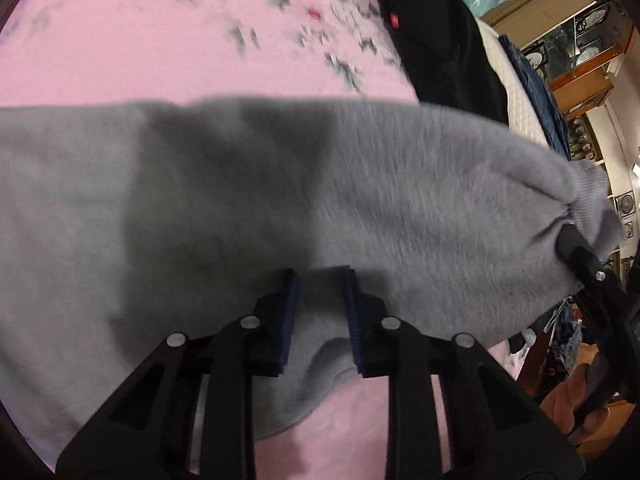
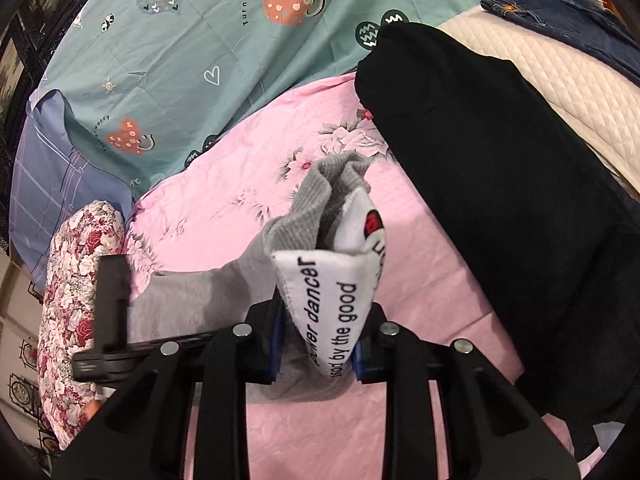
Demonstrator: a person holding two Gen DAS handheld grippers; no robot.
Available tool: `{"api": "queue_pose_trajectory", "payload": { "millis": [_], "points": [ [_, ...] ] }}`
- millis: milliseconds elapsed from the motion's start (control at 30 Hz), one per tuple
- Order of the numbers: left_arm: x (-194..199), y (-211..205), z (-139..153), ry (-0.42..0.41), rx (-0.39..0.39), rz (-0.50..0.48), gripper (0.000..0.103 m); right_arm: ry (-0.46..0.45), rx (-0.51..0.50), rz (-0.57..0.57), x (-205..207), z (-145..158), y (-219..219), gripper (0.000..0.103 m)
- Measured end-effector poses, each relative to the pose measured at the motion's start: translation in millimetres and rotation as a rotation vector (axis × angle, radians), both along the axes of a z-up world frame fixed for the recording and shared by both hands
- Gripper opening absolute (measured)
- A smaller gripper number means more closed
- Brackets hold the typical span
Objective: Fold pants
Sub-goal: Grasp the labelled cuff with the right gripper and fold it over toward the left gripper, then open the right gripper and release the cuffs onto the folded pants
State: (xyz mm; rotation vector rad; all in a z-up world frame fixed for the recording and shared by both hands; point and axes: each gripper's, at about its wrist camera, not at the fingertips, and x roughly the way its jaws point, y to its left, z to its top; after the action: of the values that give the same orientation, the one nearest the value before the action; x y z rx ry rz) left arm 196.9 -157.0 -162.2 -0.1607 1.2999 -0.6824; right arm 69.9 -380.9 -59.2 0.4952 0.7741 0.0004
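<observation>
Pink floral sheet point(image 1: 120, 40) fills upper left of the left wrist view & serves as the folding surface; black garment point(image 2: 500, 180) lies along the right side of the right wrist view, looks parked out of the way, w/ a teal heart-print cover point(image 2: 180, 40) across the top. Grey pants point(image 1: 240, 184) span the middle of the left view as a wide band, seemingly lifted off the sheet, prob. carried across for a fold. Cuff end sits at centre of the right view w/ a white printed label point(image 2: 332, 300) sticking up. Left gripper point(image 1: 320, 304): fingers partly closed, pinching a fold of grey fabric at lower centre. Right gripper point(image 2: 318, 344): fingers pressed in on the label/cuff bunch, gripping it so both ends move together.
</observation>
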Motion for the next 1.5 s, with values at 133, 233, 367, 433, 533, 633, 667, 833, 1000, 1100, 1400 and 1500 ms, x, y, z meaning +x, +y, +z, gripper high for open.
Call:
{"api": "queue_pose_trajectory", "payload": {
  "millis": [133, 233, 367, 433, 533, 633, 667, 833, 1000, 1100, 1400, 1500],
  "points": [
    [-5, -12, 0, -0.057, 0.029, -0.014, 0.024, -0.002, -0.011, 0.01, 3, -3, 4, 0.027],
    [-11, -18, 3, -0.093, 0.067, -0.026, 0.024, 0.001, -0.016, 0.002, 7, -6, 6, 0.027],
    [-21, 3, 19, -0.056, -0.002, -0.039, 0.024, 0.016, -0.026, 0.003, 11, 0, 7, 0.027],
    [-29, 30, 34, -0.11, -0.009, 0.003, 0.025, 0.022, -0.049, 0.004, 13, 3, 12, 0.027],
    [-33, 91, 47, -0.165, 0.034, 0.127, 0.027, 0.028, -0.099, -0.021, 16, 3, 20, 0.027],
    [-34, 174, 46, -0.166, 0.137, 0.309, 0.027, 0.019, -0.14, -0.006, 23, 16, 36, 0.027],
    [-35, 202, 45, -0.158, 0.15, 0.367, 0.027, 0.007, -0.156, 0.006, 24, 21, 43, 0.027],
    [-46, 311, 23, -0.088, 0.183, 0.531, 0.037, -0.024, -0.242, 0.082, 43, 35, 94, 0.027],
    [-51, 328, 14, -0.089, 0.077, 0.514, 0.037, -0.014, -0.308, 0.264, 77, 30, 186, 0.026],
    [-52, 318, 15, -0.121, 0.124, 0.489, 0.037, 0.063, -0.338, 0.381, 99, -2, 245, 0.018],
    [-48, 325, 8, -0.151, 0.053, 0.474, 0.038, 0.169, -0.41, 0.464, 104, -57, 306, 0.018],
    [-49, 326, 7, -0.159, 0.045, 0.471, 0.038, 0.157, -0.409, 0.492, 101, -54, 315, 0.017]
  ]
}}
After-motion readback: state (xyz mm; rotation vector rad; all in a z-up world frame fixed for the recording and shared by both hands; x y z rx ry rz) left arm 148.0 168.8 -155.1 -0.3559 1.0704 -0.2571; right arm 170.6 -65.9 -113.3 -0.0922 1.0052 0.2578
